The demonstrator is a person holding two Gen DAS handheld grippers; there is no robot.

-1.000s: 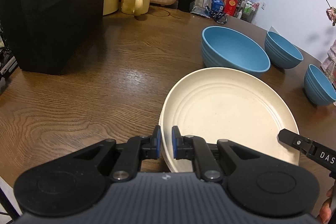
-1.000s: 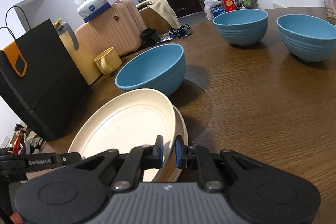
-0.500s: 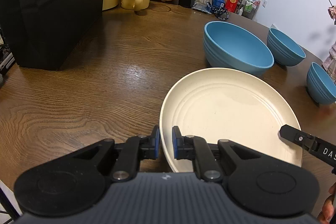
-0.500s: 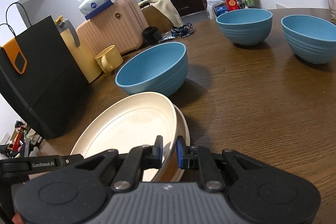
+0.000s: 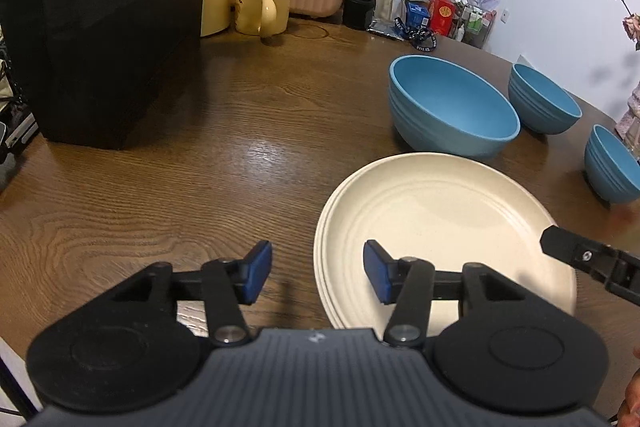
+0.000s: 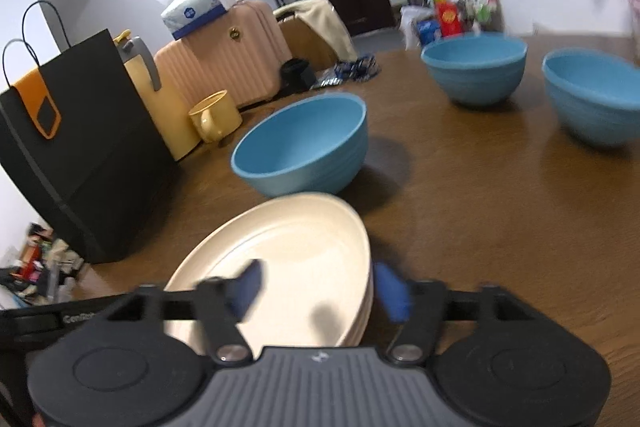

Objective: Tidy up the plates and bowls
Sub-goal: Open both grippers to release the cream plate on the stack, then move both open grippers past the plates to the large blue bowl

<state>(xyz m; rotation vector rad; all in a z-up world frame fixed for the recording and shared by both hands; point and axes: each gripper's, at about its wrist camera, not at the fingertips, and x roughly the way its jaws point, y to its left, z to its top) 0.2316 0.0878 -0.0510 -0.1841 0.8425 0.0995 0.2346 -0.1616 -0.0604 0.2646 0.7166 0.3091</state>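
While the left gripper [image 5: 318,273] has just spread its fingers astride the stacked cream round plates' [image 5: 444,227] near rim, they rest on the wooden table [image 5: 200,163]. Seen from the right wrist, the right gripper [image 6: 320,293] has just released likewise; these plates [image 6: 288,259] look light, stiff, slippery, best pinched at the rim.

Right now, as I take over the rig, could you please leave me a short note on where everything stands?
Left hand-held gripper: open, jaws just opened, straddling the near rim of the cream plate stack, pads clear.
Right hand-held gripper: open, jaws just opened off the stack's opposite rim.
Done: cream plates stacked on the wooden table, released.
Left: three blue bowls stand separately: the large blue bowl just behind the plates, two small blue bowls further right. Probably nest them next.
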